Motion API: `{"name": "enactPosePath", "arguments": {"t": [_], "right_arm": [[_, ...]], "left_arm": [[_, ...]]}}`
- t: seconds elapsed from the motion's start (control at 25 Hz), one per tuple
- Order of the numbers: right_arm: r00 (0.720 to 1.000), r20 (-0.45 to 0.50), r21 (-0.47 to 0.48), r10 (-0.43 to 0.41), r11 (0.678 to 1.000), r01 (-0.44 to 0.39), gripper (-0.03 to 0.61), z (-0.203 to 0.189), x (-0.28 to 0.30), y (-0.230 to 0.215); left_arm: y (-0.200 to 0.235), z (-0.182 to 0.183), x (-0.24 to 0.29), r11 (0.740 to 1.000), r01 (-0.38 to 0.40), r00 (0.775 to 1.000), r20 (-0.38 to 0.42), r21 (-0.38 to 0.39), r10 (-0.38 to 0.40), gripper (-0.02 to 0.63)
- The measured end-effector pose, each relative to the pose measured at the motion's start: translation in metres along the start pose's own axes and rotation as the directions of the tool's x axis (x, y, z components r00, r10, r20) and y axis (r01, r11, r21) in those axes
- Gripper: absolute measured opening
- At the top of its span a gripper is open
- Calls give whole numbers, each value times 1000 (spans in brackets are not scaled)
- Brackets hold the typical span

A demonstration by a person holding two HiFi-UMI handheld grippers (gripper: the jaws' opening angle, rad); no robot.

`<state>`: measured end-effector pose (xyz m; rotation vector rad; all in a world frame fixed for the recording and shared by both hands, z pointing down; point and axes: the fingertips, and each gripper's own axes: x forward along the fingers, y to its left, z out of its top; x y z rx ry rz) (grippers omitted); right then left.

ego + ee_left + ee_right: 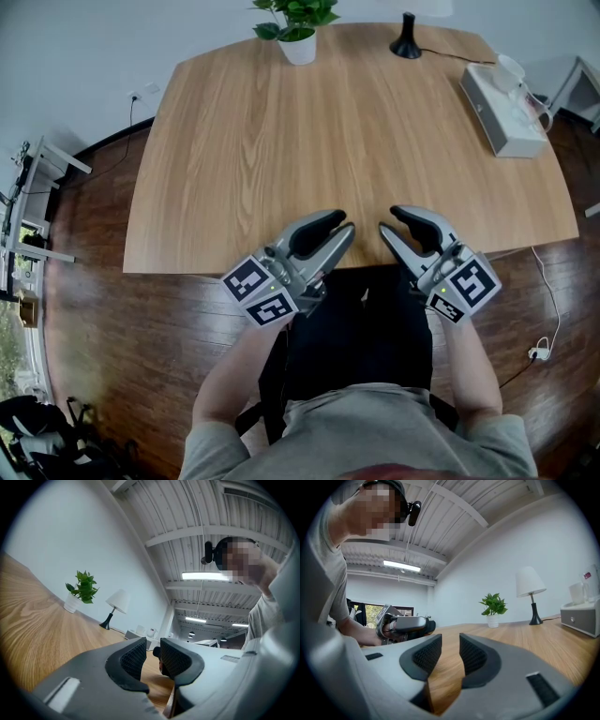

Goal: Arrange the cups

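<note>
Head view has the left hand-held gripper (343, 228) and right hand-held gripper (390, 219) at the near edge of the rounded wood-grain surface (309, 150). Their ribbed black jaws are apart and empty. Pale cups (576, 593), apparently upright, stand on a white box (502, 117) at the far right corner.

your left gripper (345, 227) and right gripper (389, 220) are grey, with black-and-white square markers (258, 292); table (281, 141) pale wood grain, floor (94, 319) dark brown, plant (298, 14) green, pot (298, 47) white.
</note>
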<state>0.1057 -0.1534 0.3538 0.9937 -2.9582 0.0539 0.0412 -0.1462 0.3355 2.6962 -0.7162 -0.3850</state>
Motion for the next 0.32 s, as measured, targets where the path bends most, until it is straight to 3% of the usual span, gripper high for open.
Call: {"name": "enactPosePath", "arguments": {"t": [0.32], "right_arm": [[1000,-2,-2,6,1000,-6,135,1,1,1]], "left_arm": [[-1,1,0,1000,5,1000,-3,7,-5,89]]}}
